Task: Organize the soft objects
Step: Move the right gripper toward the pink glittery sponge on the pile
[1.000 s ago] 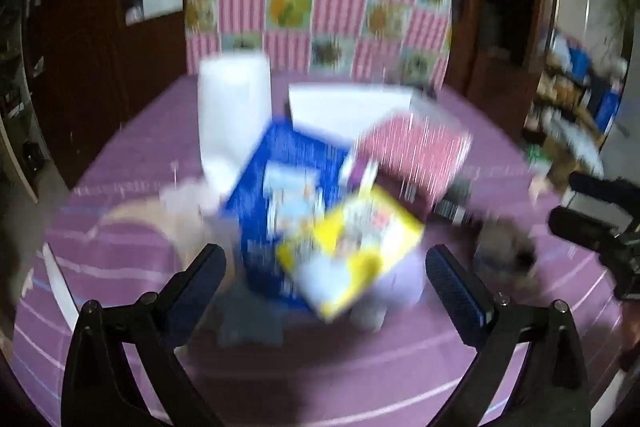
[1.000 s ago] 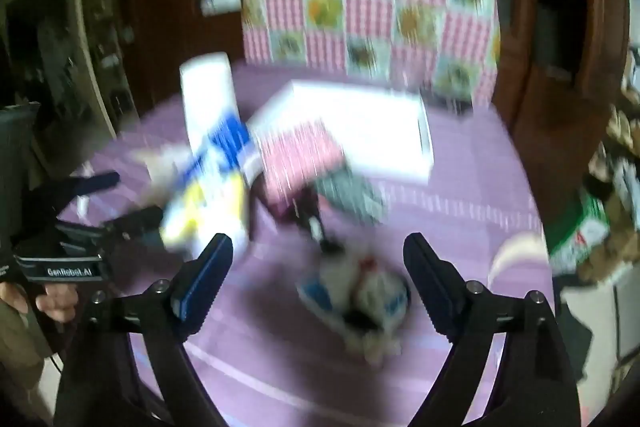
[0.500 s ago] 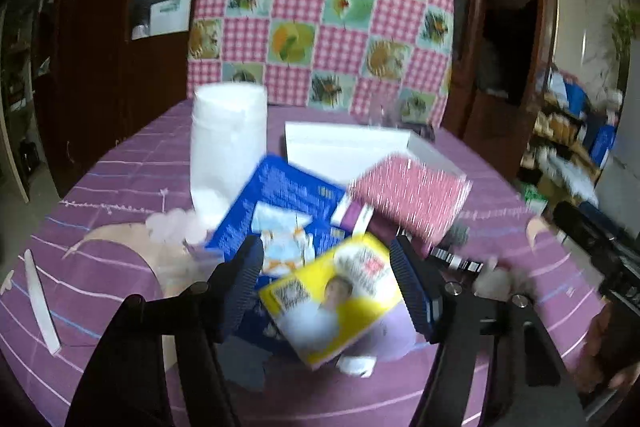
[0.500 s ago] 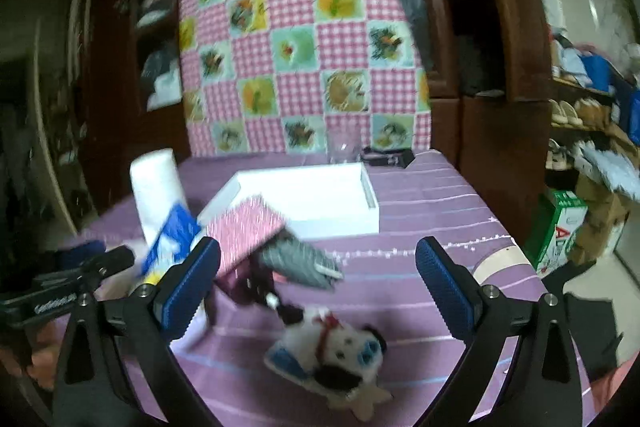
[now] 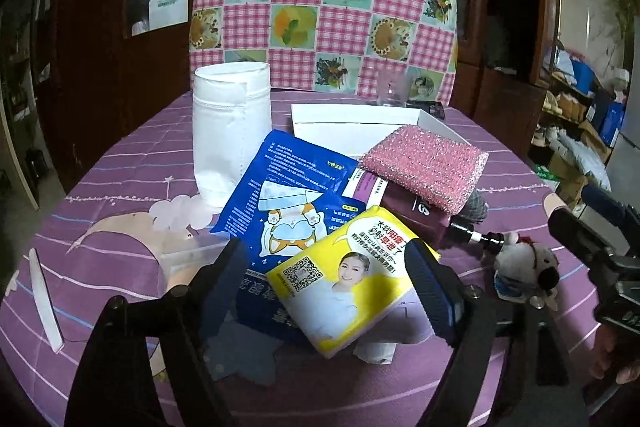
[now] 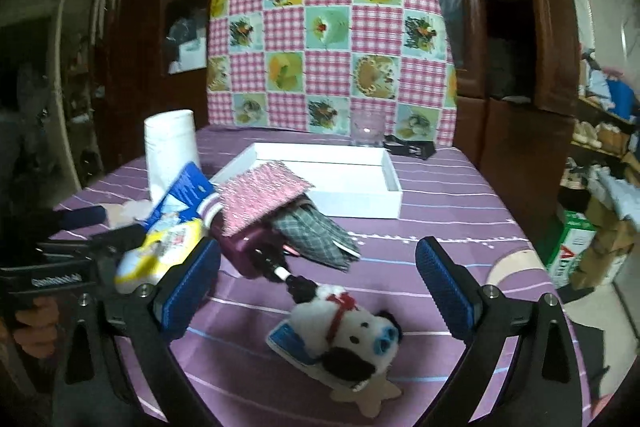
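Left jaws: left gripper point(image 5: 326, 283) spread apart, one blue pad on each side of the yellow tissue pack point(image 5: 346, 277); contact with the pack can't be told, right pad very close to its edge.
Right jaws: right gripper point(image 6: 318, 291) wide apart, nothing between the pads, toy just below and ahead.
Yellow tissue pack: soft plastic pack, woman's photo, QR code, red and black print; tilted, lying on the blue pouch at the near end of the pile.
Blue pouch point(image 5: 276, 195): flat, cartoon animal print, propped against the white roll.
White roll point(image 5: 231, 131): upright, far left of pile.
Pink sponge point(image 5: 426, 161): glittery, slanted on top of the maroon bottle point(image 5: 408, 211), which lies on its side with its black nozzle toward the toy.
Plaid cloth point(image 6: 320, 235): grey check, folded, under the sponge's right side.
Plush toy point(image 6: 348, 331): white with black patches, red ribbon, on its side on the counter point(image 6: 440, 211), apart from the pile.
White tray point(image 6: 360, 183): behind the pile, shallow.
Pose: left gripper low, level, aimed at the pile; right gripper low, aimed over the toy, the left gripper visible at its left edge.
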`<state>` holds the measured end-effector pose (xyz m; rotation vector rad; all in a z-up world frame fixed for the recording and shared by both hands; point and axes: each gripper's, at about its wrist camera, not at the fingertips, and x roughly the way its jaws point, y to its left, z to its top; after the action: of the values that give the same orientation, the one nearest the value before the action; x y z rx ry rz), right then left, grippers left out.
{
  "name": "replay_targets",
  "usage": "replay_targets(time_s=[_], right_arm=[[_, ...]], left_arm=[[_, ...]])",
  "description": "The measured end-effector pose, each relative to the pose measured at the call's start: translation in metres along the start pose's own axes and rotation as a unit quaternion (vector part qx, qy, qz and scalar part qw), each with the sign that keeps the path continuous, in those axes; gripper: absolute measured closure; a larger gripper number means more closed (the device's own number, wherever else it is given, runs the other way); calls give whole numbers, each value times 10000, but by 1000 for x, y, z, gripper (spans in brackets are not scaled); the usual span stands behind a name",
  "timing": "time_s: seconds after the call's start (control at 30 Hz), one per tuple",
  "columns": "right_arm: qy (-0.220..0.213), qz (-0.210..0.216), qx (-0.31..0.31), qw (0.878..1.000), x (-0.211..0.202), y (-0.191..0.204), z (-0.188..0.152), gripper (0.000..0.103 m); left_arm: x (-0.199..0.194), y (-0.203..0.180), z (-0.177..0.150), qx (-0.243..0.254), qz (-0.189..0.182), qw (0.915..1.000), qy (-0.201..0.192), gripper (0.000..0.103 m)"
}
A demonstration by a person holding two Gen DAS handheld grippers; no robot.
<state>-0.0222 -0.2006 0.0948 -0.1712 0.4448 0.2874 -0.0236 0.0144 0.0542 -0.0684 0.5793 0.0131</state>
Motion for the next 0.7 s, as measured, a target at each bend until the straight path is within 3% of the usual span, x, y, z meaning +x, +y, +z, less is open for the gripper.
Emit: replay_targets(time_s=[0.23,0.7], right_arm=[[123,-85,151,9998,-1,-3,2,5],[352,-146,199,9991,3,0,1,5]], left_arm=[[-6,-3,1,10,-43,9999,-117,21],[-2,-3,2,2,18,10000,29,21]])
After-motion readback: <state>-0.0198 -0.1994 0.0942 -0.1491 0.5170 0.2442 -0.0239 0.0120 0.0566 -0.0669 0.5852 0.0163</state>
